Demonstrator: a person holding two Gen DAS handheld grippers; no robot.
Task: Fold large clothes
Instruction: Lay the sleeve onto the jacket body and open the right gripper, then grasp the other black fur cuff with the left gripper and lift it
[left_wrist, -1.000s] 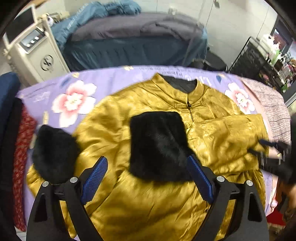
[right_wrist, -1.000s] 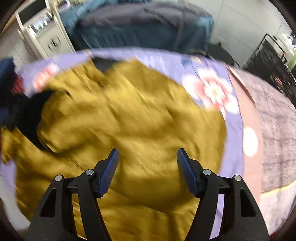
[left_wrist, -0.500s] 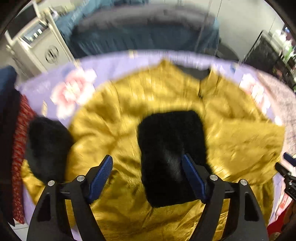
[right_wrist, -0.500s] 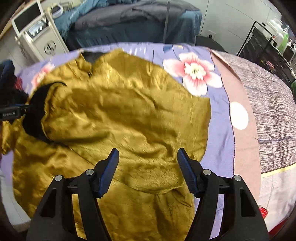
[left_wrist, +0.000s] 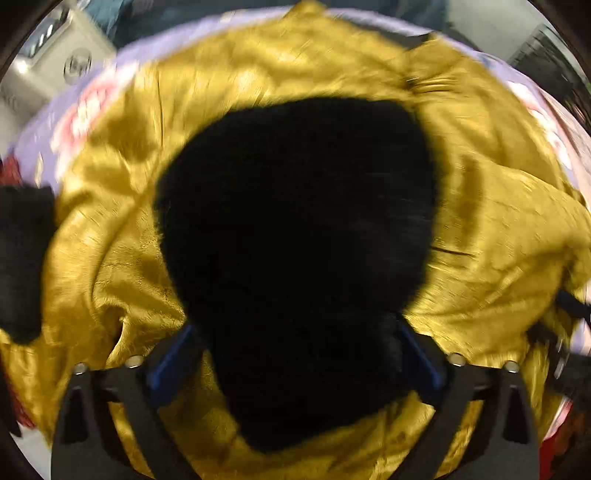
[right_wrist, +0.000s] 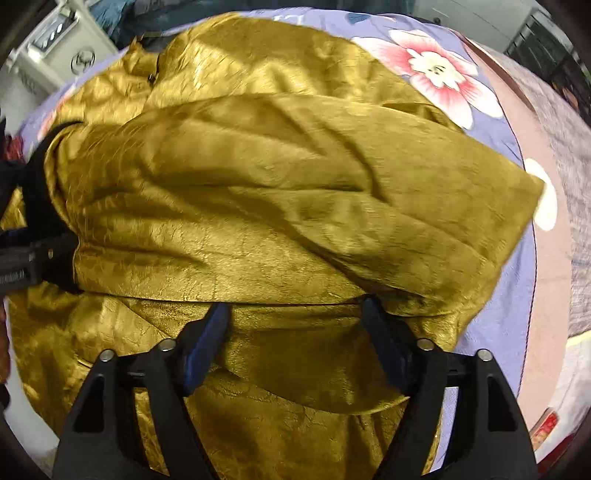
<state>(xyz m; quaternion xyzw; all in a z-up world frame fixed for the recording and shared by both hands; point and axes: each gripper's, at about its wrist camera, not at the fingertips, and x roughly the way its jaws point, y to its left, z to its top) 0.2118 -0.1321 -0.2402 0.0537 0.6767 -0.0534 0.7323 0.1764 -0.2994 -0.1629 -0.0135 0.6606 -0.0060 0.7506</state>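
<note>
gold jacket (right_wrist: 280, 206) spread on floral bedsheet (right_wrist: 491, 314), sleeve folded across for tidiness. left gripper (left_wrist: 295, 354), just widened, straddling black fur cuff (left_wrist: 295, 229); right gripper (right_wrist: 295, 332), likewise widened, open over sleeve fold.

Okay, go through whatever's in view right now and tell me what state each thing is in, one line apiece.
Gold jacket: lying on the floral sheet, partly folded, wrinkled.
Right sleeve: folded across the jacket's front.
Black fur cuff: lying on the jacket's chest.
Other fur cuff: out at the jacket's side, sleeve not yet folded in.
Left gripper: open, straddling the fur cuff.
Right gripper: open, low over the folded sleeve.
Floral sheet: spread flat.
</note>
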